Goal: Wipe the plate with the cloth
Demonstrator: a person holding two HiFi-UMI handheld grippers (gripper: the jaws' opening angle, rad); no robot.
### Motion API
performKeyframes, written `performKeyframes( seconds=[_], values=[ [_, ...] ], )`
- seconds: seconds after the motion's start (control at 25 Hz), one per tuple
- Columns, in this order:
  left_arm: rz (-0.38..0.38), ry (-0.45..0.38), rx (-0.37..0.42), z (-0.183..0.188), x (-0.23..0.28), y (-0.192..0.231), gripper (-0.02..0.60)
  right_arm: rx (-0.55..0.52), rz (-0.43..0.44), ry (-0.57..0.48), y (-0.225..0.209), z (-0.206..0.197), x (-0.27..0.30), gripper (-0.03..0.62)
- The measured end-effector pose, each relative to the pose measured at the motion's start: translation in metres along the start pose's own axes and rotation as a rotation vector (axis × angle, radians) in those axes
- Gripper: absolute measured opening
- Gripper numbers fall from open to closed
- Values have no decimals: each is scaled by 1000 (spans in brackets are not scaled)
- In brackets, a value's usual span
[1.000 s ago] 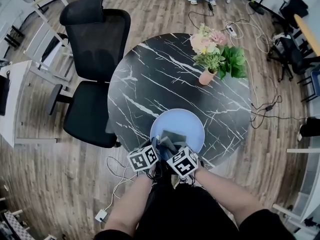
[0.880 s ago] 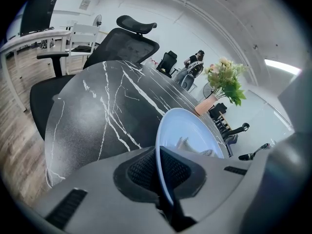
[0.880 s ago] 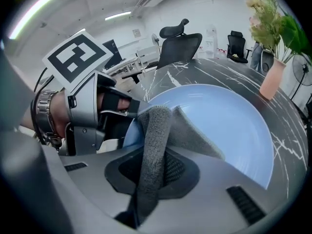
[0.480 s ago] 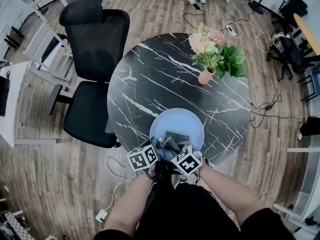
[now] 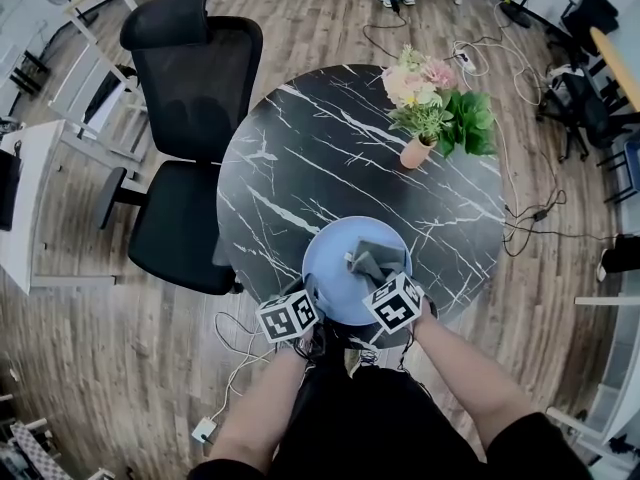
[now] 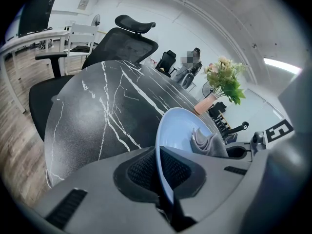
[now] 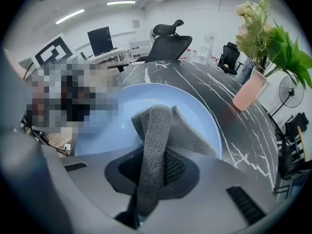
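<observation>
Head view: a pale blue plate [image 5: 340,268] sits at the near edge of the round black marble table [image 5: 330,158], right in front of the person. The left gripper [image 5: 310,293] is at the plate's near-left rim. The right gripper [image 5: 380,276] is over the plate's right half, with the grey cloth [image 5: 378,258] bunched under it. I judge the wiping to be under way, one gripper steadying and the other rubbing. By count there are one plate, one cloth, two grippers, one potted bouquet [image 5: 425,118] towards the far right edge, and one black office chair [image 5: 190,118] off the left edge.

Left gripper view: the left gripper [image 6: 163,172] is clenched on the plate's [image 6: 178,128] rim, which runs edge-on between the pads. The cloth [image 6: 207,143] lies in the dish beyond.

Right gripper view: the right gripper [image 7: 151,172] is clamped on a fold of the cloth [image 7: 153,140], which rises from the jaws and drapes onto the plate [image 7: 117,111]. The next move probably calls for dragging the cloth across the bare left half while the rim grip holds firm so the plate does not slide off the edge.
</observation>
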State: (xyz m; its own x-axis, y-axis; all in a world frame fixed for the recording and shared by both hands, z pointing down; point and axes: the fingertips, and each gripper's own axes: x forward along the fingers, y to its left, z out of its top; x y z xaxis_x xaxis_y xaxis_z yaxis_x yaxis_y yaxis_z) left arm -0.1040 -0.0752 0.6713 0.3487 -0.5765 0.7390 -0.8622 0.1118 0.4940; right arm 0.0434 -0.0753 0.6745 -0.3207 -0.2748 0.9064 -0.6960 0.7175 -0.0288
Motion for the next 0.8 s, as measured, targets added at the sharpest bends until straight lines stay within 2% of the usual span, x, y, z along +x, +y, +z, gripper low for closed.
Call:
performKeyframes(
  seconds=[0.24,0.48,0.56,0.72,0.8],
  values=[
    [-3,6,-2,-2,0,1,35,-12,-89,7,-35,6,2,58],
    [-5,9,-5,-3,0,1,35,53,-160,-23,-58,15,4,58],
    [-8,7,-5,-4,1,0,35,93,-199,-63,-64,20,4,58],
    [-3,8,-5,-5,1,1,35,251,-234,-159,-74,28,-1,58],
    [4,8,-2,-5,1,2,35,279,-248,-183,-77,31,-5,58]
  ],
)
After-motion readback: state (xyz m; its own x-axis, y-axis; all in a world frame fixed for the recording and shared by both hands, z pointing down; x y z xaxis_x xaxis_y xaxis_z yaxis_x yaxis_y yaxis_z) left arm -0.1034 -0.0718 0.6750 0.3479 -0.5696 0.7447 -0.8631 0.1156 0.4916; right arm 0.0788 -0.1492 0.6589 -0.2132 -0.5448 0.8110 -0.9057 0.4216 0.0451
